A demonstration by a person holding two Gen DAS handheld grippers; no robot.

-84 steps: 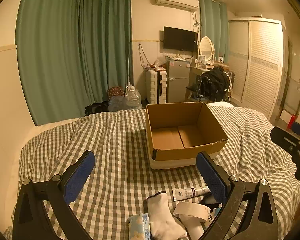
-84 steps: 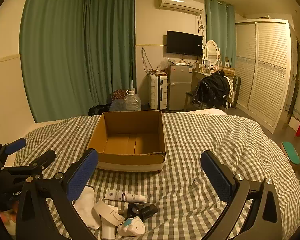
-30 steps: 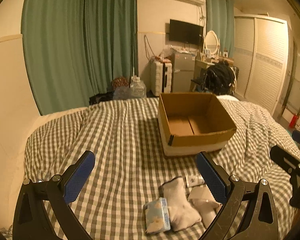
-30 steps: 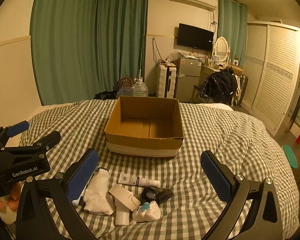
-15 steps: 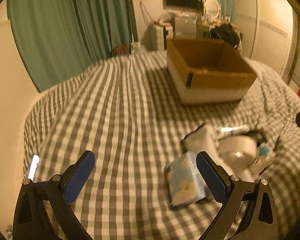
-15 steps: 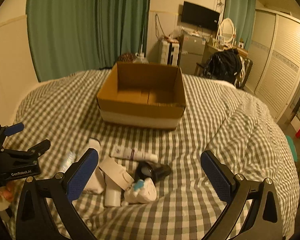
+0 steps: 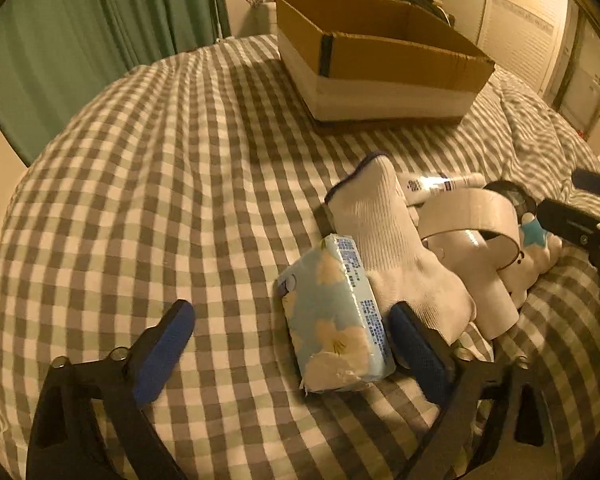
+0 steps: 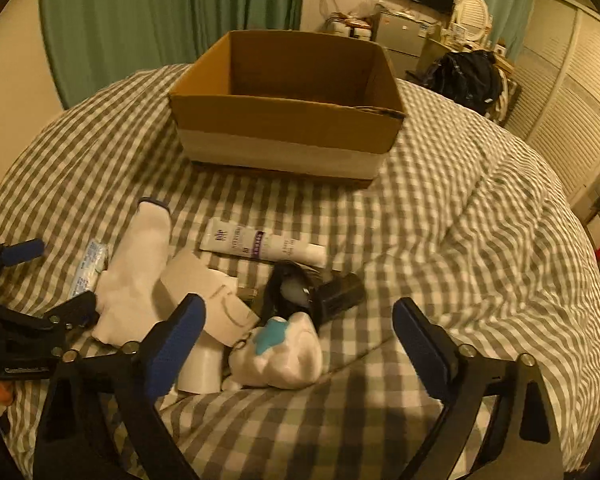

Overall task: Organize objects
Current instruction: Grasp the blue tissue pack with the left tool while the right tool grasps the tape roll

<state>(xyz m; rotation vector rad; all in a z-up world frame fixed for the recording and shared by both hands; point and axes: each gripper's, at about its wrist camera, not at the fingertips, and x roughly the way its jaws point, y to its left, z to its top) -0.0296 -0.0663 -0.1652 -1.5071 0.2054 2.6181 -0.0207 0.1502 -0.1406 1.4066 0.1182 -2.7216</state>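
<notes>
A pile of small items lies on the checked bedcover in front of an open cardboard box (image 7: 380,60) (image 8: 284,120). My left gripper (image 7: 288,320) hangs low over a blue flowered tissue pack (image 7: 336,316). Its jaws are closing; the pack sits between them beside the right pad, unpressed. A white sock (image 7: 388,240) leans on the pack. My right gripper (image 8: 298,310) is also closing, around a white plush toy with a teal star (image 8: 284,356) and a black device (image 8: 332,292), touching neither. A white tube (image 8: 260,244) lies beyond them.
A white curved band and cylinder (image 7: 468,208) rest among the pile. Green curtains (image 8: 160,8) hang behind the bed, a louvred wardrobe (image 8: 572,92) stands to the right, and a dark backpack (image 8: 468,72) sits behind the box. The bedcover (image 7: 160,160) stretches bare to the left.
Both grippers have dropped and tilted down toward the pile, which now looms larger. The tissue pack now lies between the left jaws, the plush toy between the right. Both jaws have narrowed slightly.
</notes>
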